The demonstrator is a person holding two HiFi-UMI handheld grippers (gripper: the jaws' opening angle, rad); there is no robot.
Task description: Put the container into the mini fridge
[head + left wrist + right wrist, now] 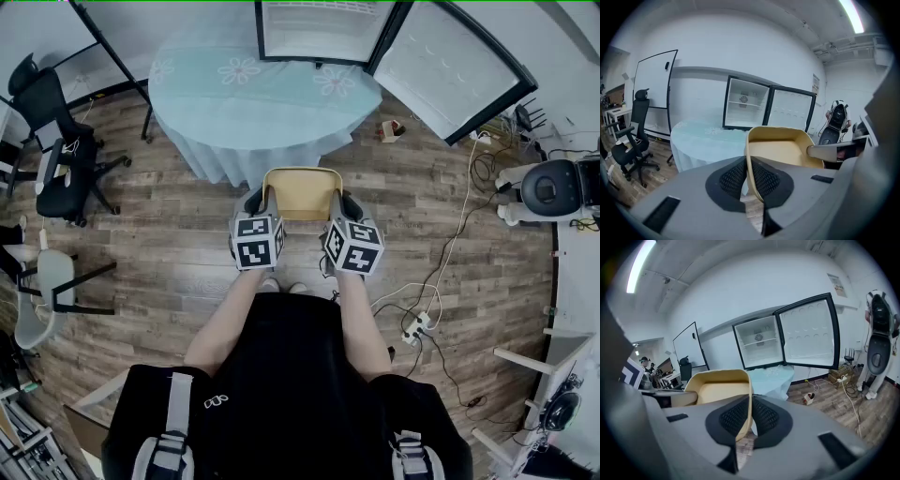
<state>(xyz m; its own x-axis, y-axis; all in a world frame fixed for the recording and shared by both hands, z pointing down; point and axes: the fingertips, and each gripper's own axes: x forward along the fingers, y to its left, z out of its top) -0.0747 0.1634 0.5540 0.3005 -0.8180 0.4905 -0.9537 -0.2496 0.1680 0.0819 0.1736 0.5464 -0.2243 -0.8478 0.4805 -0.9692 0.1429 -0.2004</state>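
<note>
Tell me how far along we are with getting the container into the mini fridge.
Done: the mini fridge stands open and the container is picked up. In hand: the left gripper and right gripper are each shut on a side wall of it, short of the table. Left: carry it in and release.

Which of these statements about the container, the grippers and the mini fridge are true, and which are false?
1. The left gripper and the right gripper each pinch a wall of the yellow container. True.
2. The mini fridge stands on a round table with a pale blue cloth. True.
3. The fridge is closed. False: its door stands wide open.
4. The container already sits inside the fridge. False: it is held above the floor, short of the table.
</note>
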